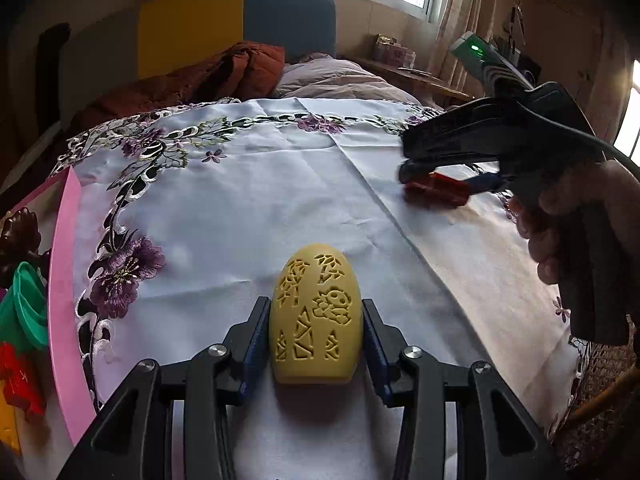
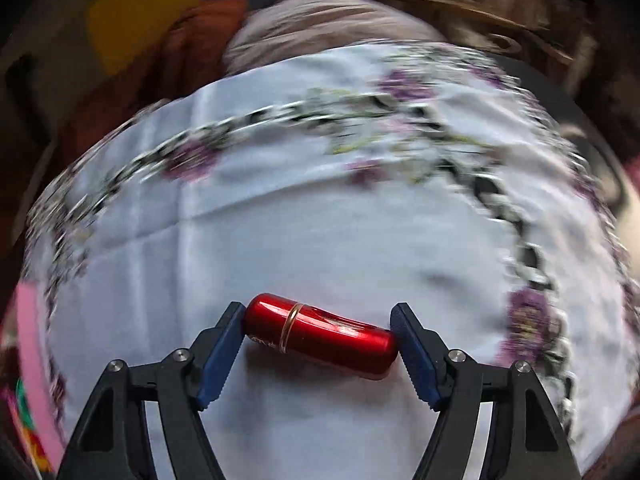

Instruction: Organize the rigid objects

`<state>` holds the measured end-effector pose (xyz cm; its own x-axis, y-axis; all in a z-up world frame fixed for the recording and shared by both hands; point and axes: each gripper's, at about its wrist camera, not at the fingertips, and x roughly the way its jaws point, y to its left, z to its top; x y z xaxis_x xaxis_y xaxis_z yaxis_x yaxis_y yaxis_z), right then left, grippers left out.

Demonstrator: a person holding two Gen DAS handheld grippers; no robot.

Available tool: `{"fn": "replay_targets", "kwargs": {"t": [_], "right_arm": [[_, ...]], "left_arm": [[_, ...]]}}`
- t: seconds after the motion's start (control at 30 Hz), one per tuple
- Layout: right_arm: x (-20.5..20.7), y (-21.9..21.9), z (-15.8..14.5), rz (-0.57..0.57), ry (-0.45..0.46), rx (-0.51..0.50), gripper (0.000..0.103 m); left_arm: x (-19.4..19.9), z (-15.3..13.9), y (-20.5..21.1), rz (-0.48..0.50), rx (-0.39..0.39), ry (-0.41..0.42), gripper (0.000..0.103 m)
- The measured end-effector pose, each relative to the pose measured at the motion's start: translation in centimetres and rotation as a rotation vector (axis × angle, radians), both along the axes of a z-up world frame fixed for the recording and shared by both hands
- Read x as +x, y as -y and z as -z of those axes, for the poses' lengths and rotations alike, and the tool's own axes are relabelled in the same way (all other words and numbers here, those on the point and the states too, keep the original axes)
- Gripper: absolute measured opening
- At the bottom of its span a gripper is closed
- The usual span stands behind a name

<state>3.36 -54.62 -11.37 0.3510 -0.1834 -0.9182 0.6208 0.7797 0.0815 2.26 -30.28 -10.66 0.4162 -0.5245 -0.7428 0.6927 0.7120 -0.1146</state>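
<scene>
my left gripper (image 1: 316, 344) has its jaws closed on a yellow egg-shaped object (image 1: 316, 320), the blue pads pressing its two flanks. the egg stands upright with its blunt end on the white embroidered cloth (image 1: 280, 184), and its shell is cut with small triangles and a leafy figure. the cloth, stitched with purple flowers and dark vines along its border, covers the worktop.

my right gripper (image 2: 318, 340) points steeply down over a red capsule-shaped tube (image 2: 320, 334) with a thin gold ring round it. the tube lies on its side on the cloth, lengthwise between my jaws. the left pad (image 2: 222, 356) looks to be touching the rounded end; the right pad (image 2: 414, 356) sits just beside the other end, and i cannot tell whether it presses, so i do not count this as a grip. the picture from this wrist is smeared round its edges, sharp only at the tube and my fingers.

from the left wrist view the right gripper (image 1: 416, 168) shows at the far right of the cloth, a hand (image 1: 560, 232) round its handle, the red tube (image 1: 438, 190) under its tip. the egg and the tube are well apart.

at the left edge a pink tray (image 1: 60, 280) lies beside the cloth, holding a green ring-shaped piece (image 1: 24, 308), something red (image 1: 18, 380) and a dark brown figure (image 1: 20, 236). behind the worktop is a bed (image 1: 340, 80) with rumpled bedding.
</scene>
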Motion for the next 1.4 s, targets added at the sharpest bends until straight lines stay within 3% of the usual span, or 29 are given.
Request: {"fn": "replay_targets", "kwargs": {"t": [0.17, 0.5, 0.77, 1.4], "right_arm": [[1.5, -2.7, 0.5, -0.134, -0.058, -0.059, 0.074], [1.6, -2.8, 0.5, -0.139, -0.057, -0.064, 0.072], [1.8, -3.1, 0.5, -0.161, -0.051, -0.089, 0.072], [1.7, -3.5, 0.5, -0.183, -0.035, -0.116, 0.072]], "left_arm": [[0.0, 0.0, 0.0, 0.001, 0.000, 0.003, 0.044], [-0.1, -0.1, 0.0, 0.003, 0.012, 0.010, 0.044], [-0.4, -0.9, -0.4, -0.006, 0.016, -0.034, 0.044], [-2.1, -9.2, -6.2, -0.084, -0.129, 0.045, 0.044]]}}
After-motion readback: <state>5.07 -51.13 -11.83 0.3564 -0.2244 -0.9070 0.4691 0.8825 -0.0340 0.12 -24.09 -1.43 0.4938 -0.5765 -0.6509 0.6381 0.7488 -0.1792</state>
